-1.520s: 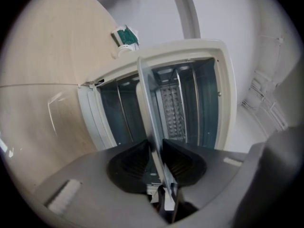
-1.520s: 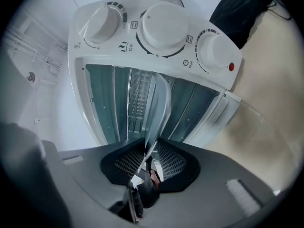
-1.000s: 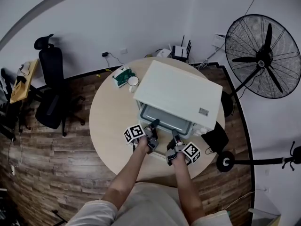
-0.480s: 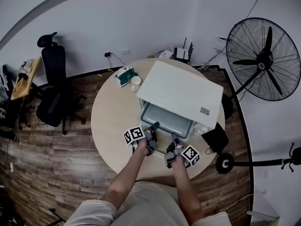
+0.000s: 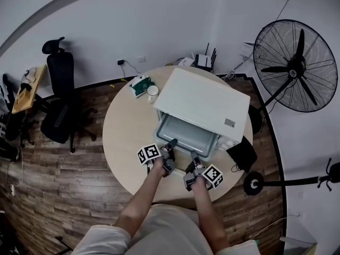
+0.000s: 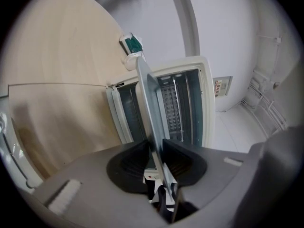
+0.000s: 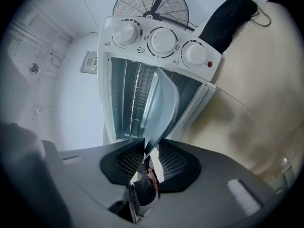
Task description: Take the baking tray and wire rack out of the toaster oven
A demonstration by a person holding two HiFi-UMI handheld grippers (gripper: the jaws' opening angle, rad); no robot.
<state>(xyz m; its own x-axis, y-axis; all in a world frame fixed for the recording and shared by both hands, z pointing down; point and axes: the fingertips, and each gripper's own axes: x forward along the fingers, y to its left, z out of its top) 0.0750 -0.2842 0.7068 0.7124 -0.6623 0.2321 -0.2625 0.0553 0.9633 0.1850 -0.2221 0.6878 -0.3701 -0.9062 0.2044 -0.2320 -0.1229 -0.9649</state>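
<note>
A white toaster oven (image 5: 202, 108) stands on the round table (image 5: 125, 137) with its door folded down. The grey metal baking tray (image 5: 183, 134) sticks partly out of the oven's mouth. My left gripper (image 5: 170, 146) is shut on the tray's front rim near its left end, and my right gripper (image 5: 193, 161) is shut on the same rim near its right end. In the left gripper view the tray (image 6: 147, 99) runs edge-on between the pads of that gripper (image 6: 154, 148). The wire rack (image 6: 172, 110) sits inside the oven. The right gripper view shows the tray (image 7: 161, 99) pinched in my right gripper (image 7: 151, 148).
A white cup (image 5: 153, 91) and a green box (image 5: 141, 84) lie on the table behind the oven's left side. A black bag (image 5: 241, 153) sits by the table's right edge. A standing fan (image 5: 295, 62) is at the right, an office chair (image 5: 61, 89) at the left.
Both grippers have drawn back a little toward me with the tray between them, so the tray stands slightly further out of the oven.
</note>
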